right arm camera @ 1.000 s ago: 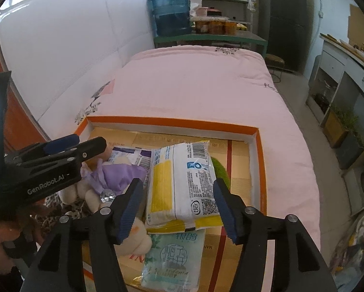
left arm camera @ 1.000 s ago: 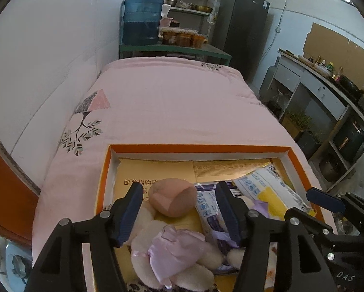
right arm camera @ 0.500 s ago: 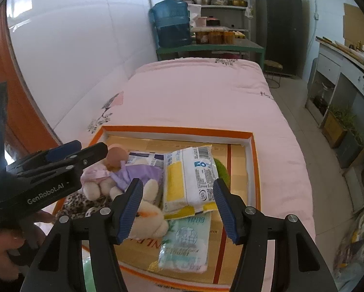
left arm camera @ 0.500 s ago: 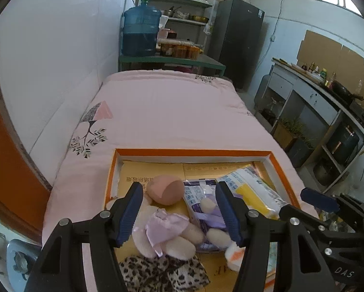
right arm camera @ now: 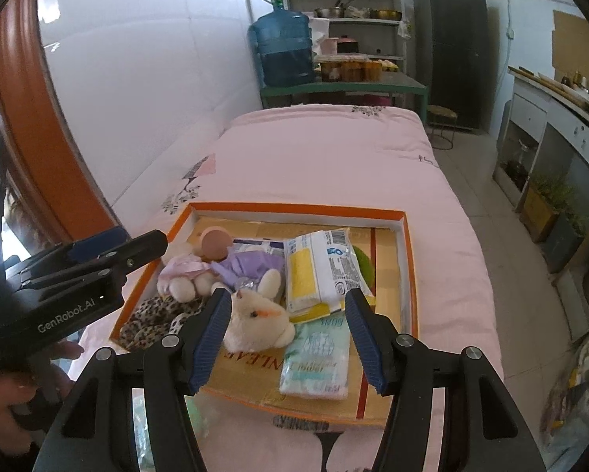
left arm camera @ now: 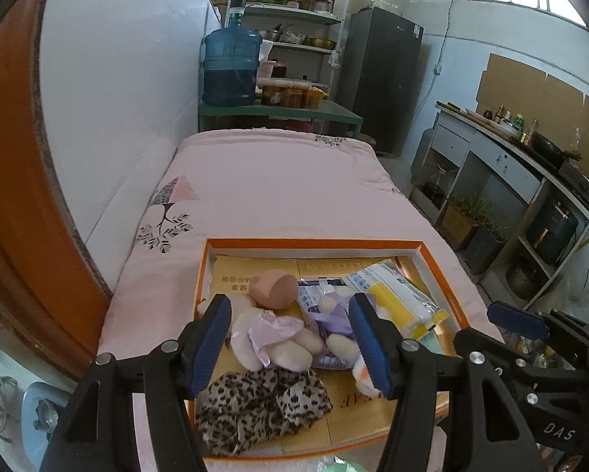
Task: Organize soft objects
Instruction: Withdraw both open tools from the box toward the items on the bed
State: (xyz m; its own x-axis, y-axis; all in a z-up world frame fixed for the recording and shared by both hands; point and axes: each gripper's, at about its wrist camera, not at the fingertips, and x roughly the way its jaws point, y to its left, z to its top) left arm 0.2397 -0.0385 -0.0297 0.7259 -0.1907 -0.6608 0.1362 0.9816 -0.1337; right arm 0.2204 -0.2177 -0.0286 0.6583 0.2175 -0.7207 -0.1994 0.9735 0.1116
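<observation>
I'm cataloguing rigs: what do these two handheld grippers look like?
Both are matte black plastic frames with silver bolts and ribbed blue finger pads. The left gripper reads "GenRobot.AI" in white on its side; the right gripper shows "DAS". A bare hand holds the left one.

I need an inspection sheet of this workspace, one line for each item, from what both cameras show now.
Surface: pink quilt on a bed, bearing an orange-rimmed box.
Job's things: in the box lie a doll in a pink dress, a white plush rabbit, a leopard-print cloth, a yellow and white packet and a tissue pack.
Clutter: nothing seen.
Grippers: left tongs and right tongs both open, holding nothing, above the box.
Cables: nothing seen.
Surroundings: blue water jug, shelves, dark fridge.
</observation>
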